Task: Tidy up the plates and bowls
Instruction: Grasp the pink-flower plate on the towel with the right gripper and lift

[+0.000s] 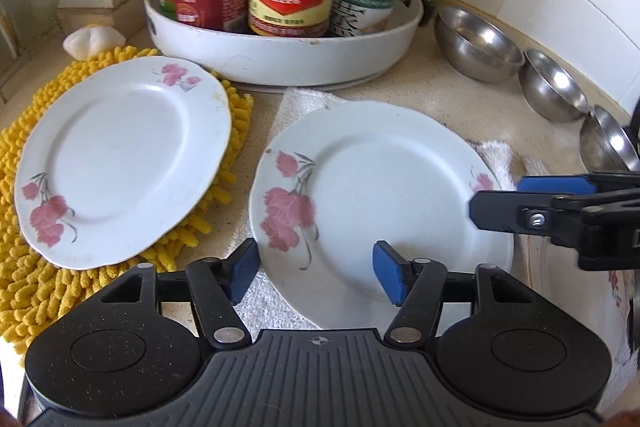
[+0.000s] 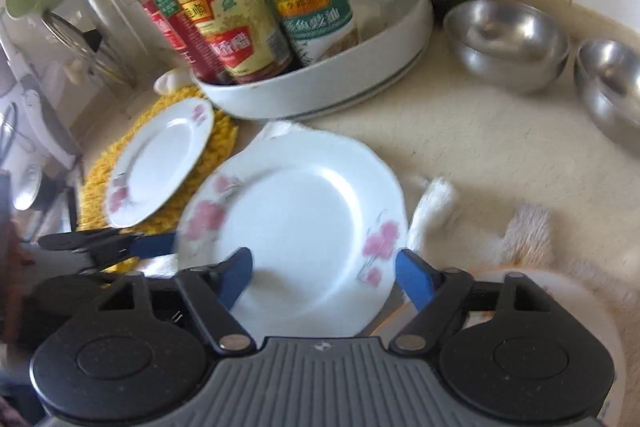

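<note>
Each gripper, the left gripper (image 1: 316, 269) and the right gripper (image 2: 324, 277), is built of black linkages with silver rivets, blue-padded fingers (image 1: 390, 277), a ribbed grey housing and two round black discs.

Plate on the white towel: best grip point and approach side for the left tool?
Pinch the rim. The near plate lies flat on the white towel, so only its thin raised edge offers a bite. For the left tool, open at the near edge, I'd come in low from the front, one finger over and one under the rim. The right tool already sits at the right edge.
</note>
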